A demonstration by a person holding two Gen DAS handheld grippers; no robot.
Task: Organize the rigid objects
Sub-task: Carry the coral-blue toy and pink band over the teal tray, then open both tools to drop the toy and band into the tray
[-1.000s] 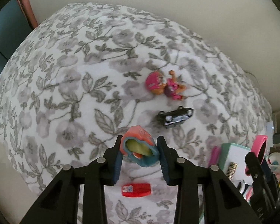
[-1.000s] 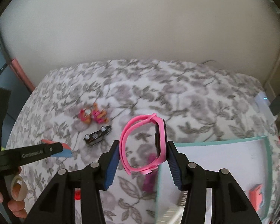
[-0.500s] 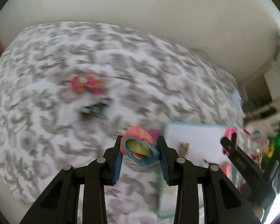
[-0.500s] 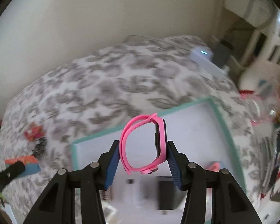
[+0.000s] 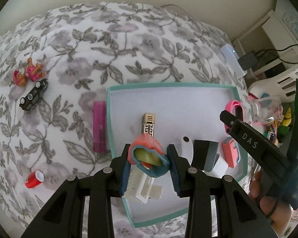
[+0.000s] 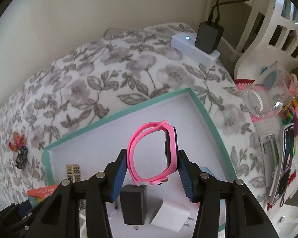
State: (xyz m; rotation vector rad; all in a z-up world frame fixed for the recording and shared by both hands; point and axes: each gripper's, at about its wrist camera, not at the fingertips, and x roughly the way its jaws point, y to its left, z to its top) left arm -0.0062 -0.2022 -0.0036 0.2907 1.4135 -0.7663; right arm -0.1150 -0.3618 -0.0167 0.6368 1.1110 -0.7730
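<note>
A: Grippers both over the teal tray [image 5: 236, 93] now, a second ago they hung above bare bedspread [image 5: 129, 39].
B: States?
A: Left gripper [image 5: 148, 158] clamped on orange-blue toy [image 5: 147, 144]; right gripper [image 6: 153, 156] clamped on pink watch [image 6: 153, 150].
B: Meaning?
A: Transport's over, drop-off looks next. Toy car [image 5: 33, 97], figurine [image 5: 27, 74] left outside.

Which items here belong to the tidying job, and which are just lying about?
Job: teal box; pink watch in right tongs; orange-blue toy in left tongs; toy car; doll; purple case.

Lying about: power strip; glass jar; phone.
</note>
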